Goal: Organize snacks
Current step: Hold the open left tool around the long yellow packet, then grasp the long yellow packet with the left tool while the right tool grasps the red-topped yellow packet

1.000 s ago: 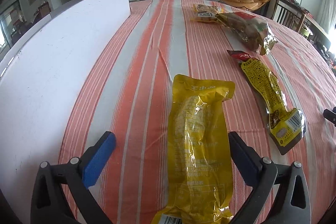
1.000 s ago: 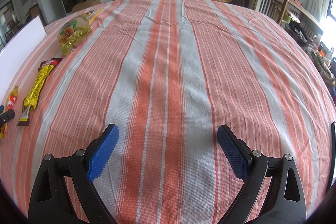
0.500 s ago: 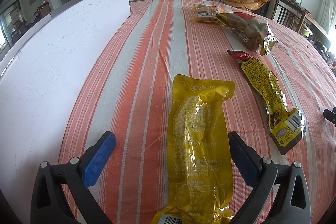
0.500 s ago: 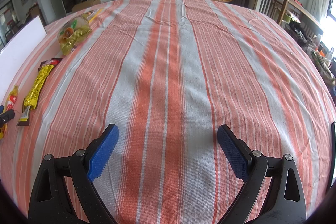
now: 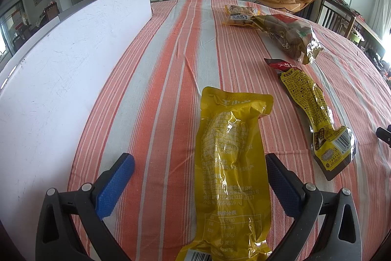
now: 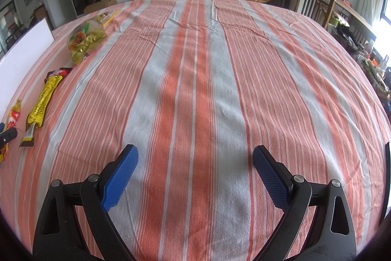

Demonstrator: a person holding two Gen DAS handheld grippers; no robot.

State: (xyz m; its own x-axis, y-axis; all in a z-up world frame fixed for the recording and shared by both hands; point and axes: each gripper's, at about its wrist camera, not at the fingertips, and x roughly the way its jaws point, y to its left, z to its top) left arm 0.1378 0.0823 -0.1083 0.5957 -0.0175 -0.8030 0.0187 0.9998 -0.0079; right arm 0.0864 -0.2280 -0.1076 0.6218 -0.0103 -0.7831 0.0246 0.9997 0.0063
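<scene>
the left gripper (image 5: pixel 199 175) is spread wide over the striped counter (image 5: pixel 171 60), a long yellow snack pouch (image 5: pixel 229 168) lying flat between its fingers (nearer the right one, contact unclear). a slimmer yellow packet (image 5: pixel 315 111) lies to its right, two more bags (image 5: pixel 281 31) beyond. the right gripper (image 6: pixel 195 170) is wide too, holding nothing, over bare cloth.

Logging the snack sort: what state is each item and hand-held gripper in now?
Left hand-held gripper: open, straddling the yellow packet.
Right hand-held gripper: open, empty.
Yellow packet: flat, sealed.
Slim yellow packet: flat.
Clear bag: lying on its side.
</scene>
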